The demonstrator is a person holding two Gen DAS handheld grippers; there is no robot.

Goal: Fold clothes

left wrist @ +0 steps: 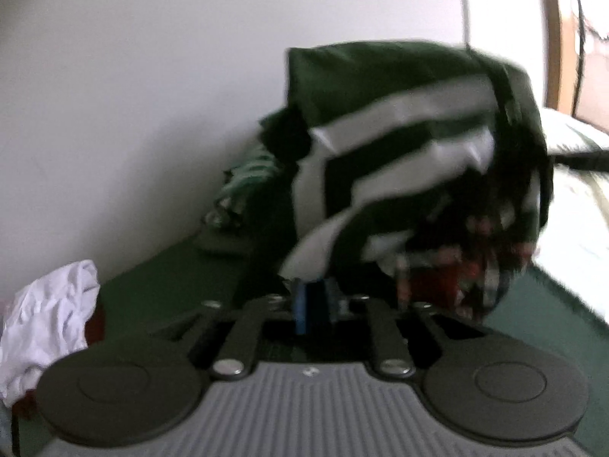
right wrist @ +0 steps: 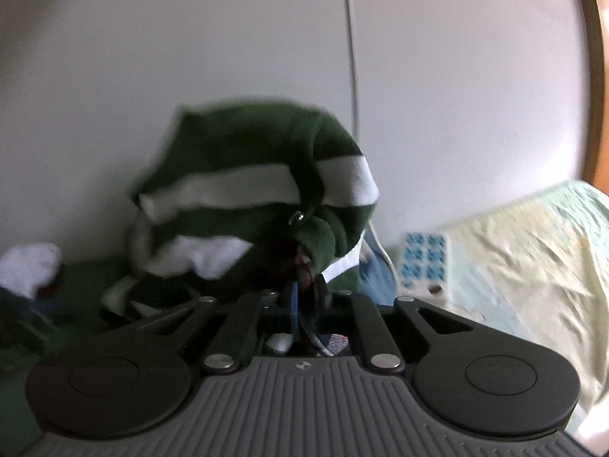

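We face a plain white wall [right wrist: 456,76] with a thin cord [right wrist: 352,57] running down it; a wooden frame [left wrist: 550,30] stands far right, pale bedding [right wrist: 525,266] below.

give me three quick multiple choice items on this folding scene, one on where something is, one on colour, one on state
1. Where does the crumpled white cloth lie in the left wrist view?
A. at the left, by the wall
B. on top of the striped garment
C. on the pale bedding

2. Which colours is the striped garment?
A. red and yellow
B. dark green and white
C. plain grey

3. How is the striped garment right now?
A. spread flat
B. neatly folded square
C. bunched and lifted up in front of the wall

Answers: 1 A, it sits at the left edge on the green surface. 2 B, white bands cross green fabric. 3 C, it rises in a heap above the right gripper.
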